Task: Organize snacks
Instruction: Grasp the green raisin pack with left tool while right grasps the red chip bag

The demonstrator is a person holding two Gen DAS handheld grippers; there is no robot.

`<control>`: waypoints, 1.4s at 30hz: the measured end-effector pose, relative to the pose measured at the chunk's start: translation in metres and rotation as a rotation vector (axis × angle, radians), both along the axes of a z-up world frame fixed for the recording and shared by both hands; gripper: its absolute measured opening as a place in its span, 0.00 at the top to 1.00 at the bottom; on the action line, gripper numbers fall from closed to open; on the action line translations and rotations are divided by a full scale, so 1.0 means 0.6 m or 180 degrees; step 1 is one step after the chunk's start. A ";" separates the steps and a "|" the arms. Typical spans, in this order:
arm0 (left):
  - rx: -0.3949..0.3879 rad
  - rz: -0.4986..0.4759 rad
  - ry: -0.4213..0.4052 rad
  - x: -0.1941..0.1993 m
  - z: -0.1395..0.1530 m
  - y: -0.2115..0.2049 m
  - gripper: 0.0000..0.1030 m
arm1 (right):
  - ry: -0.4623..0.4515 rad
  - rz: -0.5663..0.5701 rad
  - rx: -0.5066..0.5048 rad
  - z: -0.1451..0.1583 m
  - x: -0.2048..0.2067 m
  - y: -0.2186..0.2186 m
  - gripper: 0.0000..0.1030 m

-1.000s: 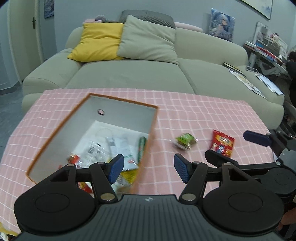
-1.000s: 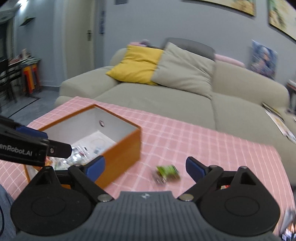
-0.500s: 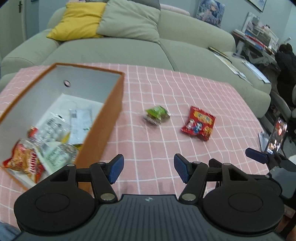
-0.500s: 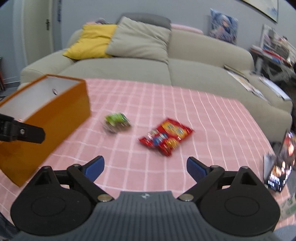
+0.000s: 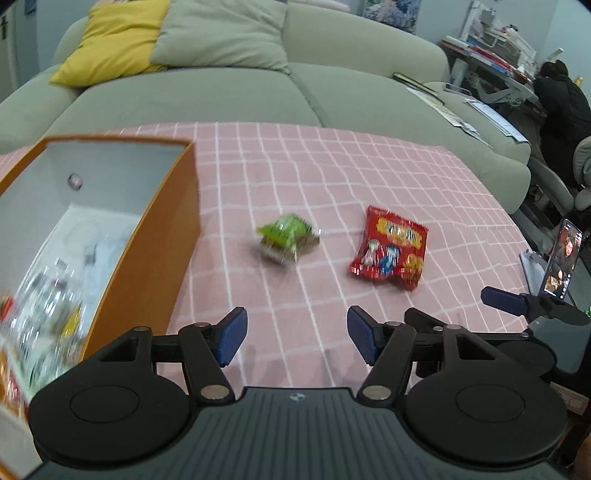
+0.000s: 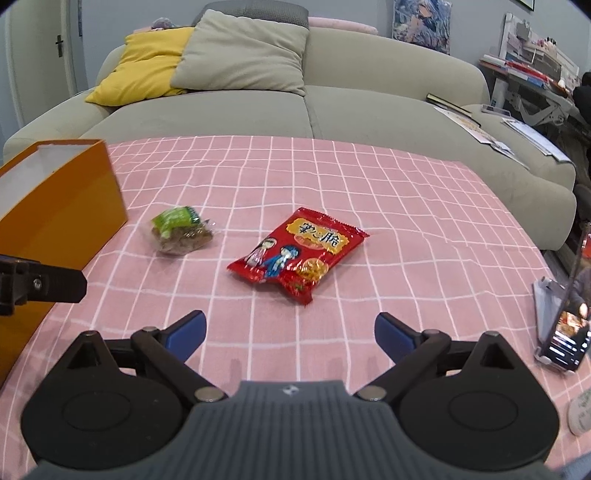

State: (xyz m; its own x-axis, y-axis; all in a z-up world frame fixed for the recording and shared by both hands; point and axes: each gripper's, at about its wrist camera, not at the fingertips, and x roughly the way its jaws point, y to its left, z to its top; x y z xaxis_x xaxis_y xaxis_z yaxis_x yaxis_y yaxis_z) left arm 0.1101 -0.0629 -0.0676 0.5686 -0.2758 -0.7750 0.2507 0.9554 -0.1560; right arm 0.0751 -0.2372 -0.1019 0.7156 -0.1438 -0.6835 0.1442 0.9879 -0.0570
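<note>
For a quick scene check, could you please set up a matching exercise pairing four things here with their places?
1. green snack
2. red packet
3. phone
4. yellow cushion

a. on the sofa
b. at the cloth's right edge
c. mid-cloth, ahead of the right tool
d. on the cloth beside the orange box

Pairs: 1-d, 2-c, 3-b, 4-a

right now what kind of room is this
Most likely a home living room: a big sofa with cushions, pictures on the wall, and a low table under a pink checked cloth.
</note>
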 end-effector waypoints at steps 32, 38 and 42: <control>0.0573 -0.0362 0.0280 0.205 -0.103 -0.078 0.34 | 0.0479 0.0048 0.0173 -0.092 0.195 -0.018 0.06; 0.0505 -0.0425 0.0264 0.188 -0.107 -0.078 0.50 | 0.0408 0.0159 0.0152 -0.095 0.169 -0.015 0.19; 0.0404 -0.0314 0.0320 0.167 -0.103 -0.072 0.57 | 0.0389 0.0294 0.0165 -0.091 0.140 -0.018 0.21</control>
State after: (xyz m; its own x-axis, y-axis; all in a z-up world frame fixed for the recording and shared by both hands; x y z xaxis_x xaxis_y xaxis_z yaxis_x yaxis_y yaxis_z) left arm 0.2104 -0.1060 -0.1291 0.4615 -0.2229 -0.8587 0.3334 0.9405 -0.0649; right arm 0.1589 -0.2481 -0.1564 0.6351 -0.0434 -0.7712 0.0476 0.9987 -0.0170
